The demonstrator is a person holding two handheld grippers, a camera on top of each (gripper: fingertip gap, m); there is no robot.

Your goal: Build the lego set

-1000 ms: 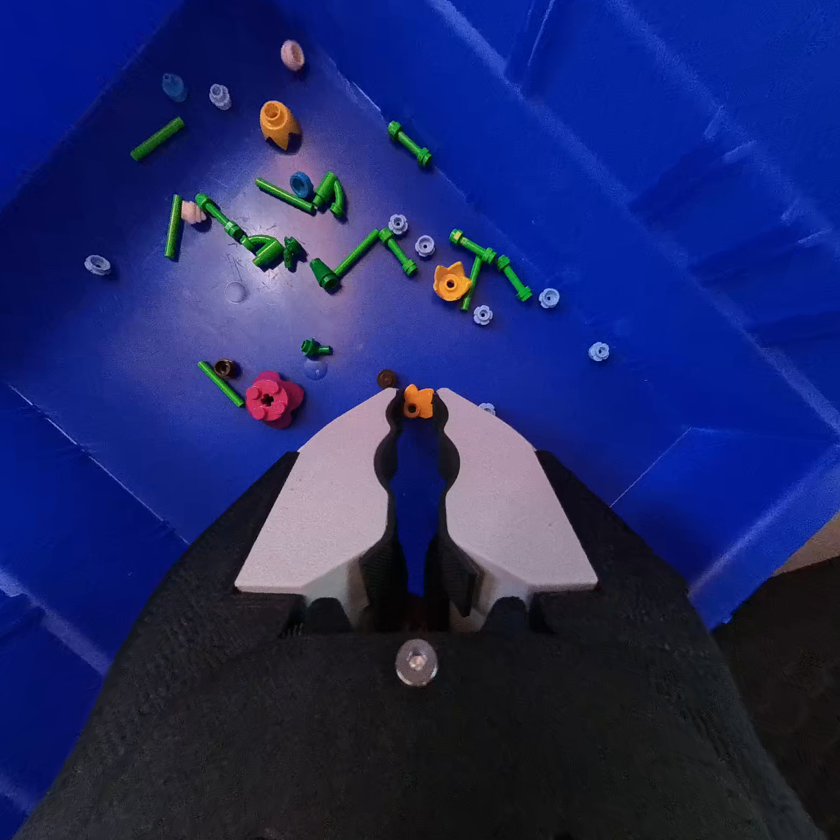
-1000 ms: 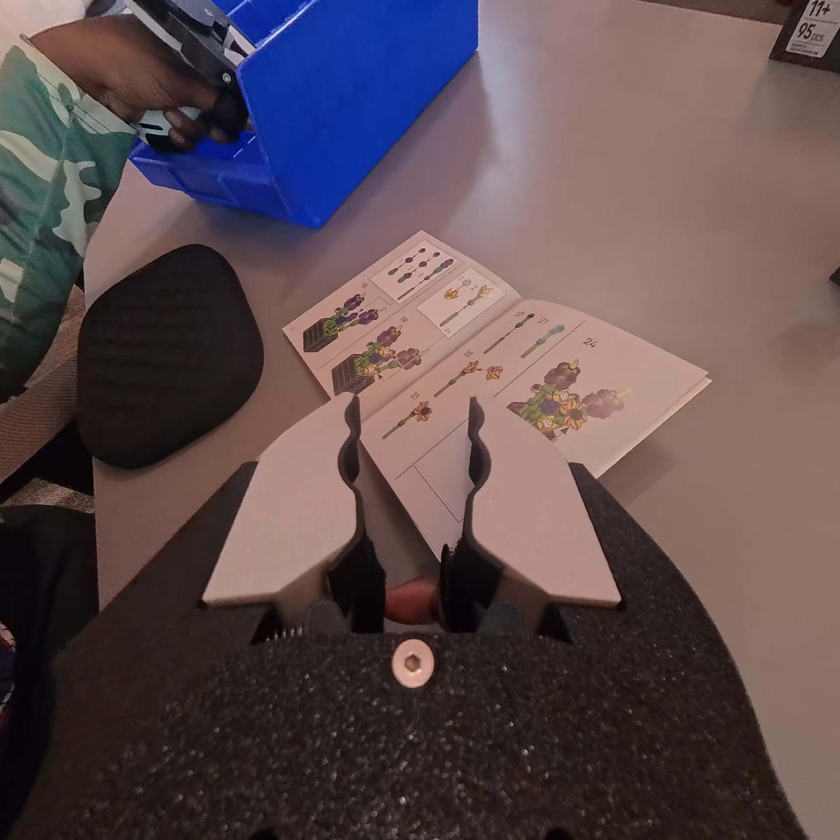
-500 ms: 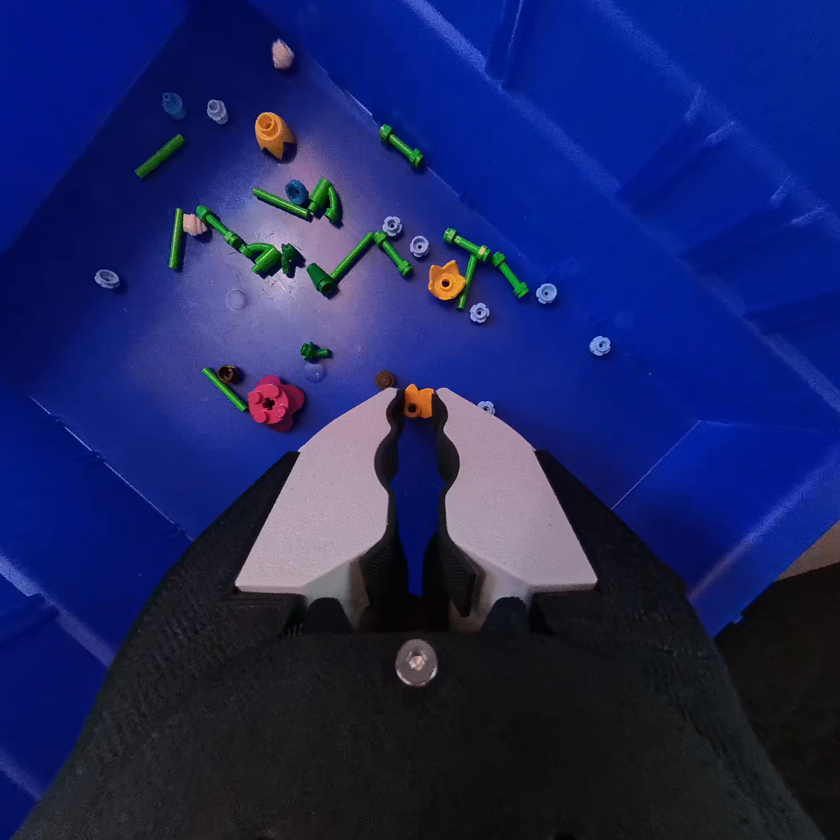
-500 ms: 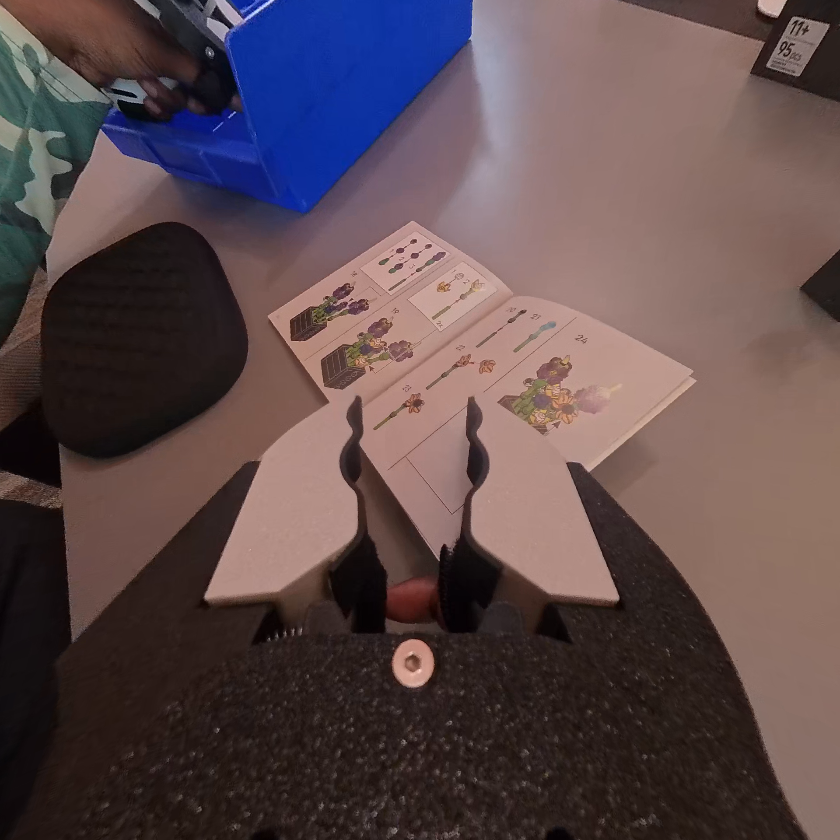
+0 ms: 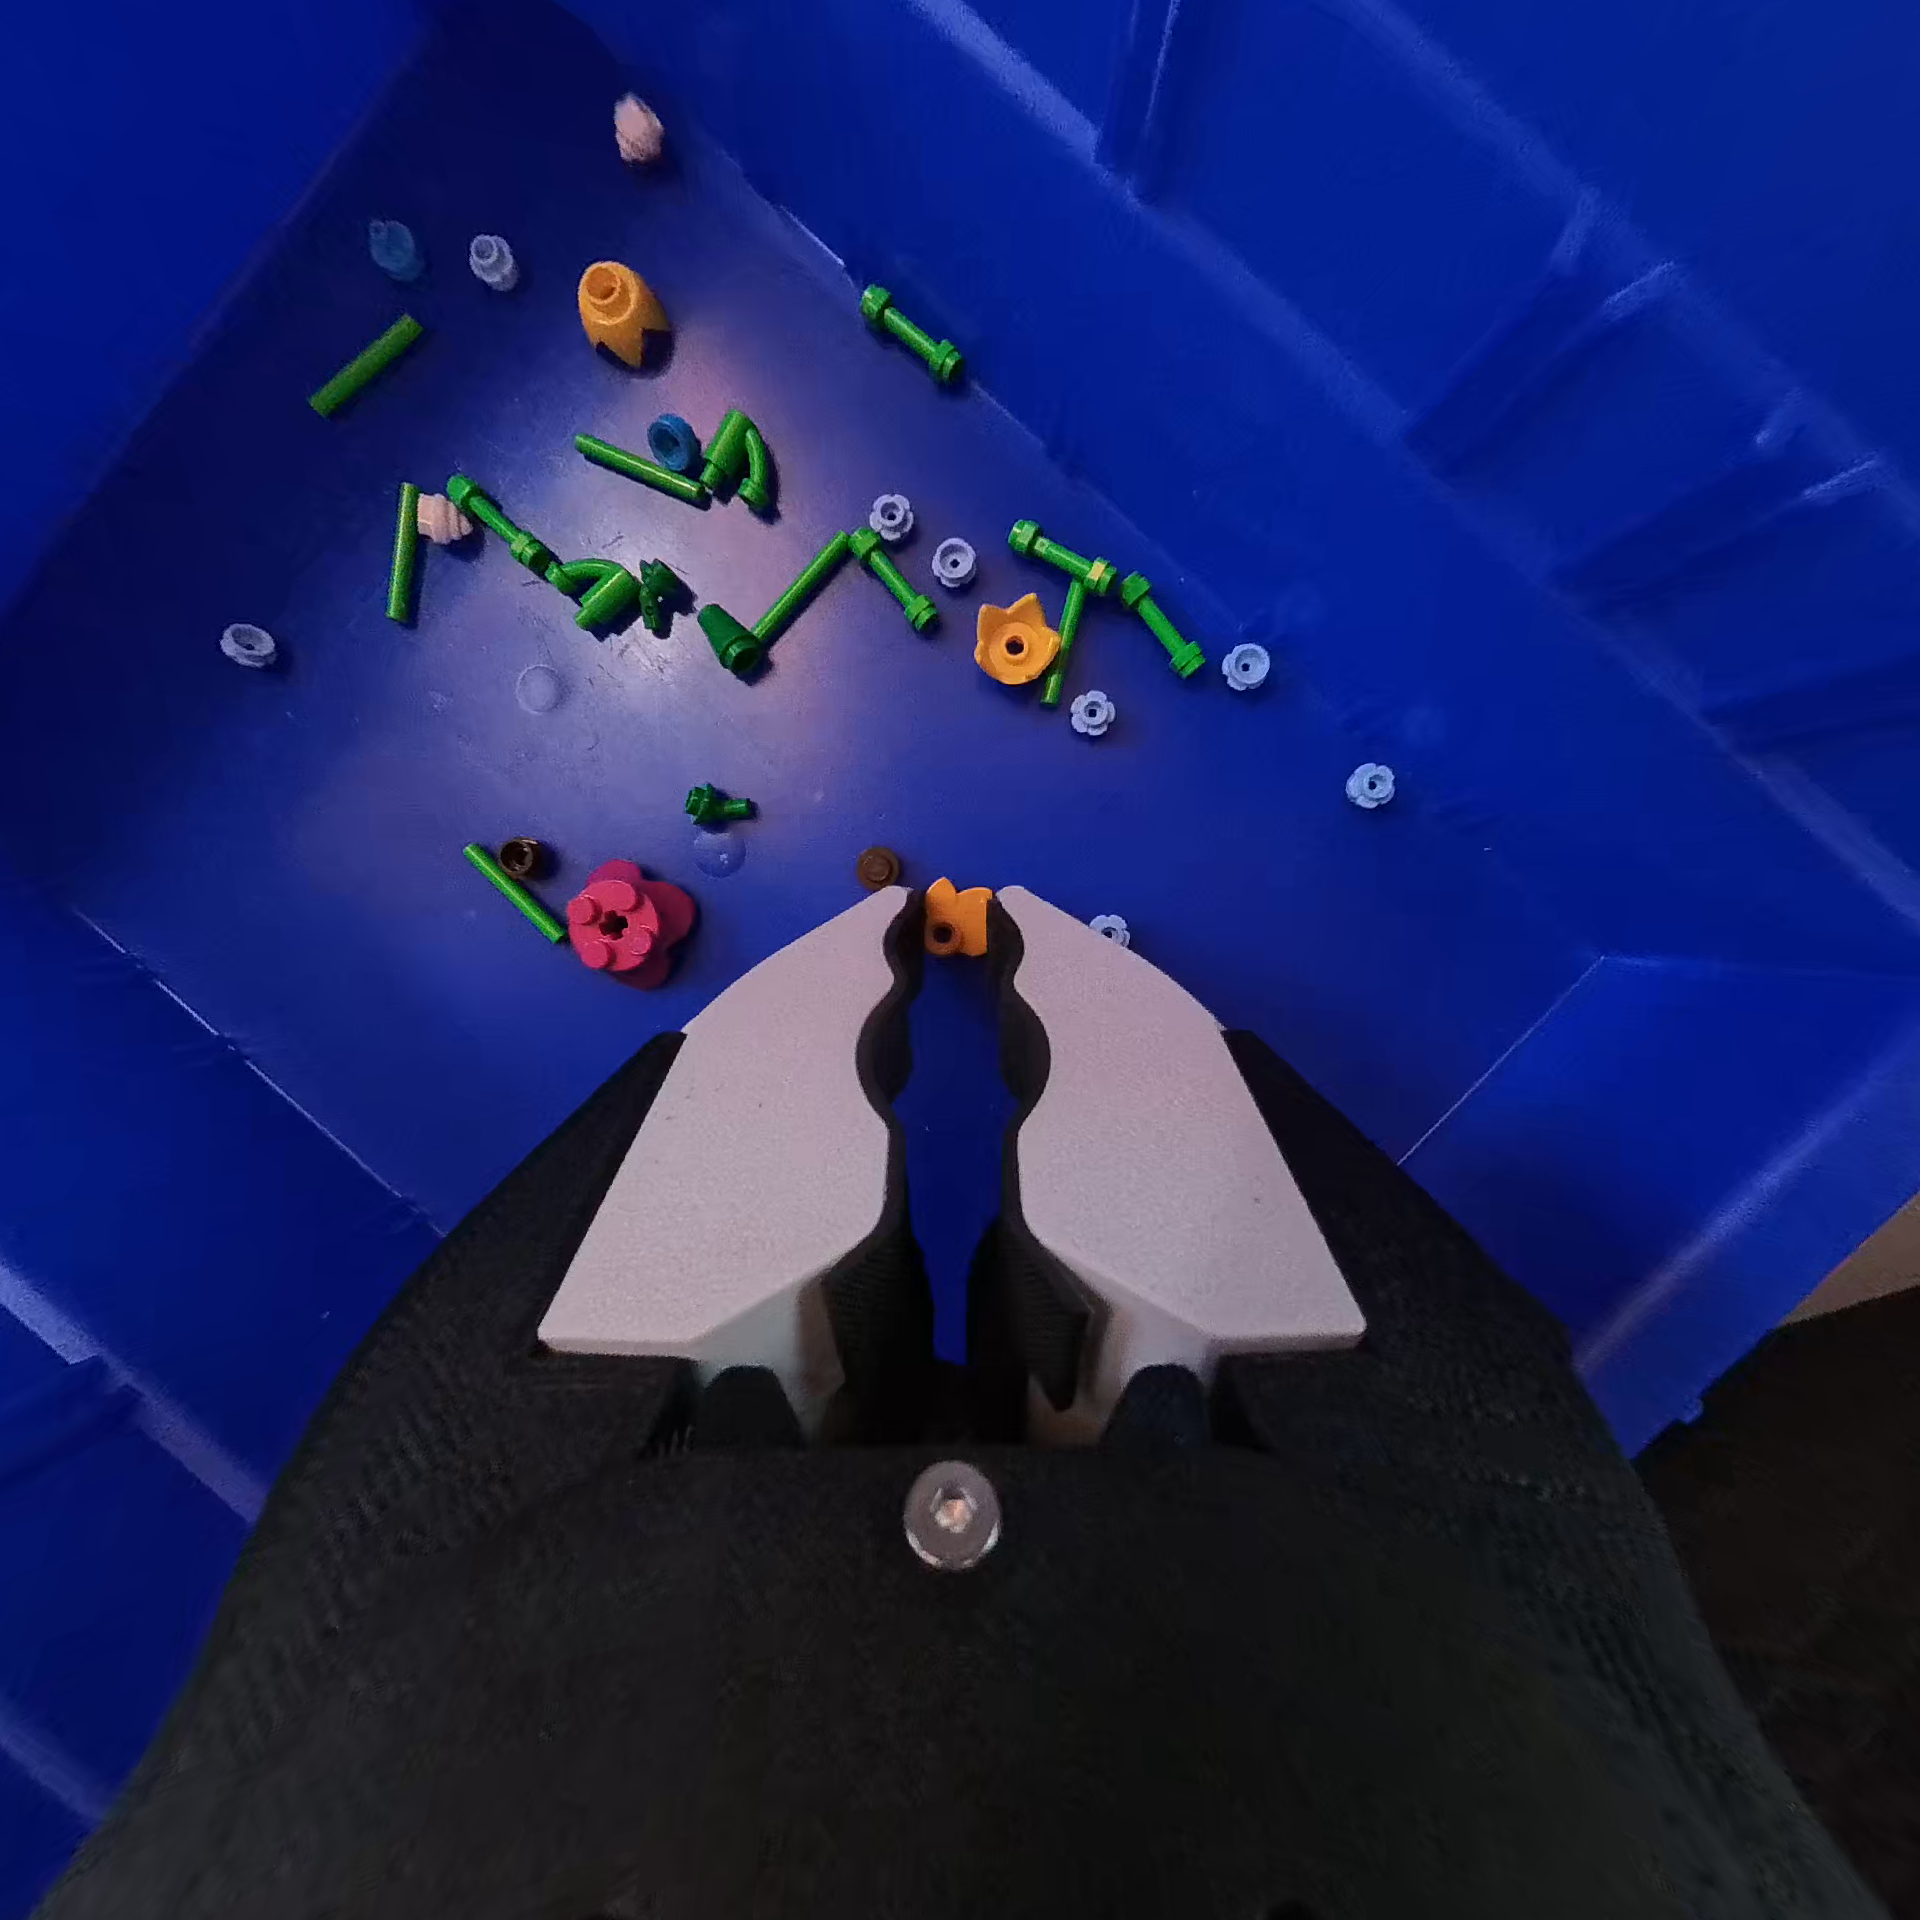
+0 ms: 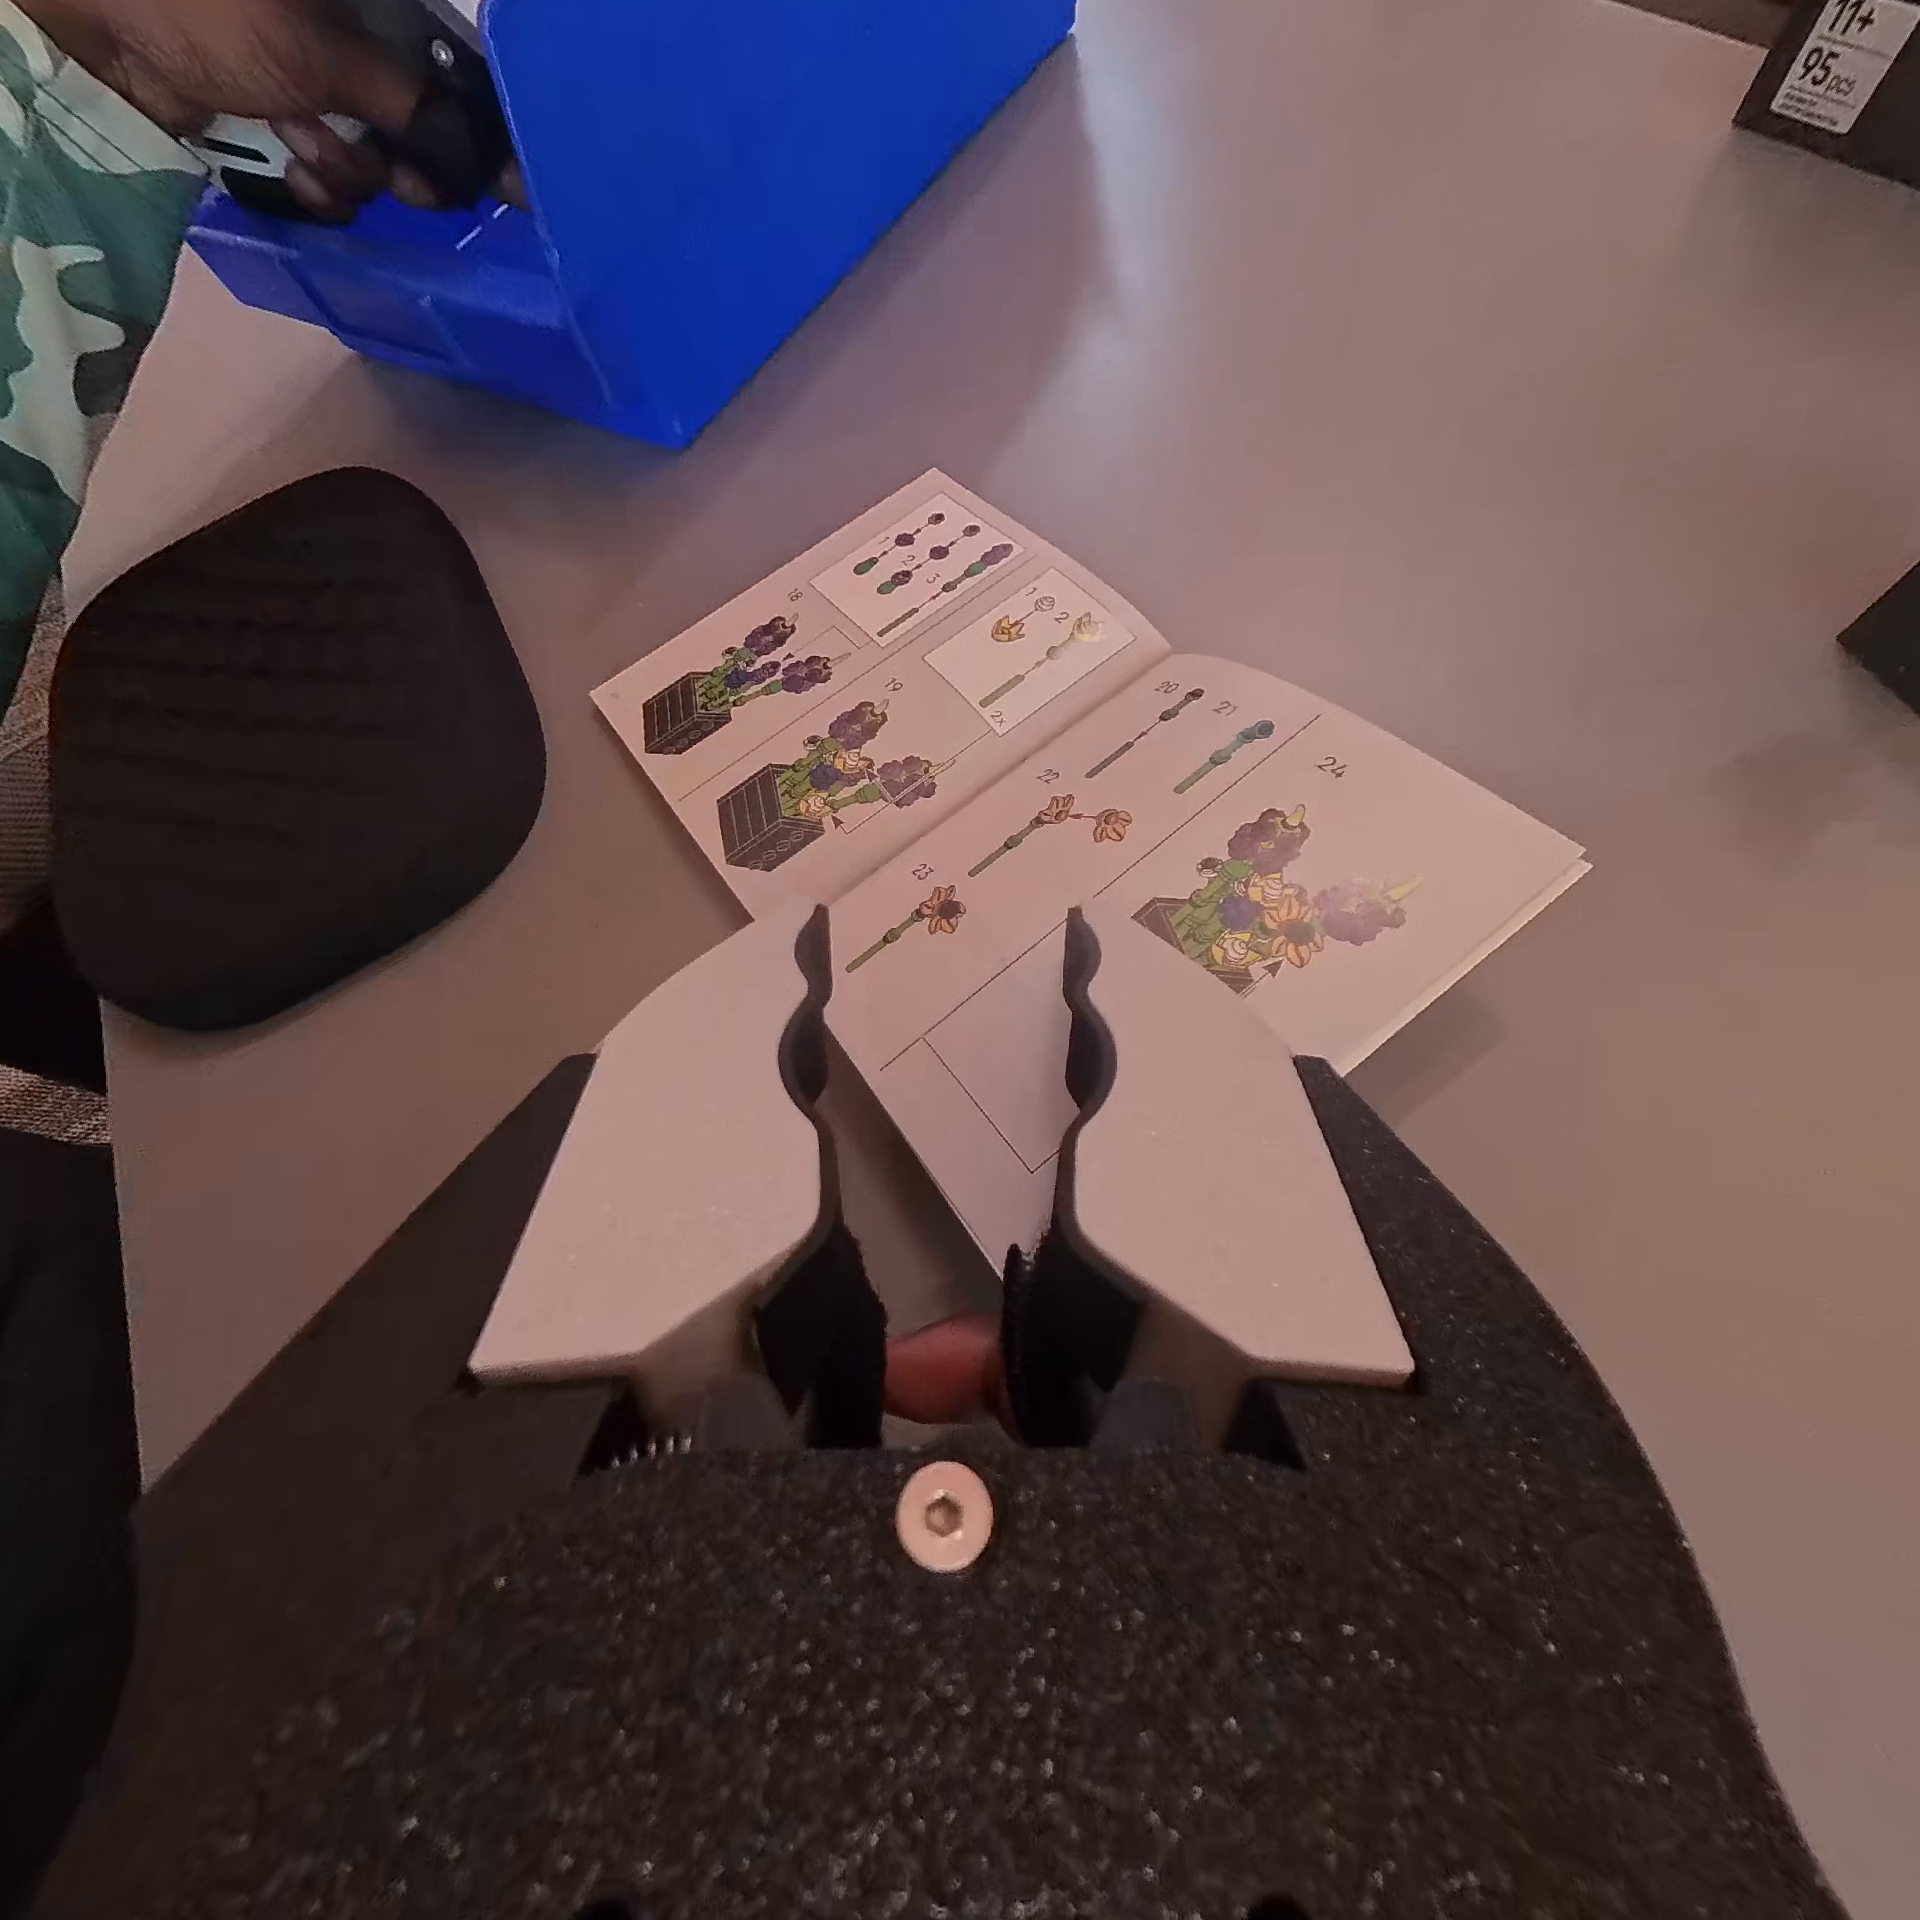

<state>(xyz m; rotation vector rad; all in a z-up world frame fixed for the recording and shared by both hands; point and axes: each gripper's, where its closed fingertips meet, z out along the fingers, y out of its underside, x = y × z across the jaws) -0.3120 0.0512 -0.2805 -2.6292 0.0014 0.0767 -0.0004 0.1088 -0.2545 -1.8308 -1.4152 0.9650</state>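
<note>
My left gripper (image 5: 954, 906) is inside the blue bin (image 5: 1558, 416), shut on a small orange flower piece (image 5: 952, 918) at its fingertips, above the bin floor. Loose pieces lie on the floor: green stems (image 5: 800, 603), another orange flower (image 5: 1013, 644), an orange cone (image 5: 618, 310), a magenta round piece (image 5: 623, 923), pale blue studs (image 5: 1245, 665), a brown stud (image 5: 878, 865). My right gripper (image 6: 943, 920) is open and empty above the open instruction booklet (image 6: 1060, 769) on the grey table. The blue bin also shows in the right wrist view (image 6: 727, 208).
A black pad (image 6: 270, 738) lies left of the booklet. A person's hand (image 6: 291, 94) and camouflage sleeve (image 6: 73, 270) are at the bin's near side. Dark boxes (image 6: 1839, 83) stand at the table's far right. Left tips to right tips: about 30 centimeters. From my left tips it is roughly 11 centimeters to the orange cone (image 5: 618, 310); from my right, 40 centimeters.
The left gripper has risen slightly with the orange flower piece; the bin contents look a little farther. The right gripper has shifted a little over the booklet, still open.
</note>
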